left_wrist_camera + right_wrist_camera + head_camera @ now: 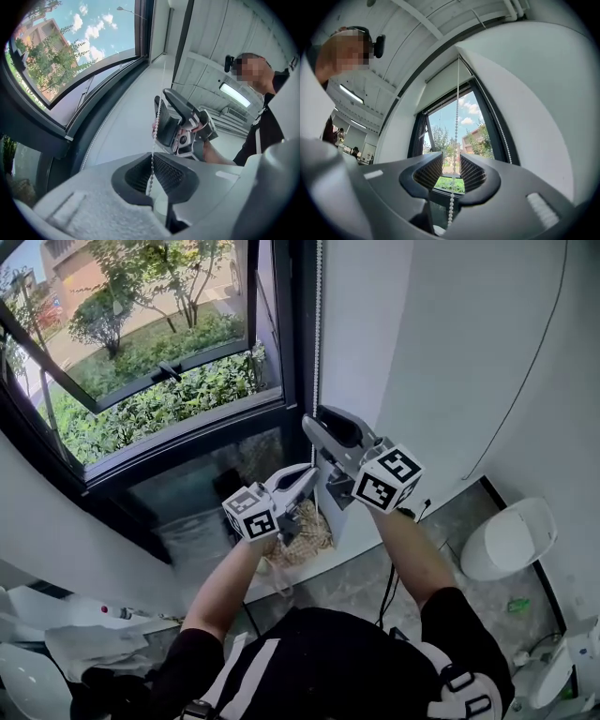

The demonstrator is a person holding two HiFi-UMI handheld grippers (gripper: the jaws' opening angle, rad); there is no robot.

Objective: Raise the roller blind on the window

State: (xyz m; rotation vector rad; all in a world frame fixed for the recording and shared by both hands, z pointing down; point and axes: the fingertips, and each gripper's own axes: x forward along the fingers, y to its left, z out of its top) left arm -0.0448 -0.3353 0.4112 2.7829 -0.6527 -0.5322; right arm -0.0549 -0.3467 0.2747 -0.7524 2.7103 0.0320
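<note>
Forearms stretch forward side by side toward the right edge of the dark-framed window [141, 362], where a thin white bead chain [317, 334] hangs down along the frame. The left forearm [220, 587] is bare below a black sleeve and carries the left tongs [309, 476] at the lower spot, tilted slightly upward. In the left gripper view these tongs [154, 171] are pressed together on the bead chain [152, 161], which runs straight up out of the pinch. The right forearm [412, 554] holds the right tongs [323, 425] just above the left pair, also angled a little upward. In the right gripper view the right tongs [451, 168] stand spread, and the bead chain [456, 117] hangs freely in the gap, touching neither pad. What seems to be the pale roller blind [440, 86] sits high at the head of the window, leaving the glass below it uncovered, with sky and green shrubs showing through. Both hands are hidden behind the marker cubes in the head view. The chain's top runs out of that view's upper edge, and its lower part is lost behind the tongs. Whether the pale panel is truly the blind's fabric is hard to make out.
</note>
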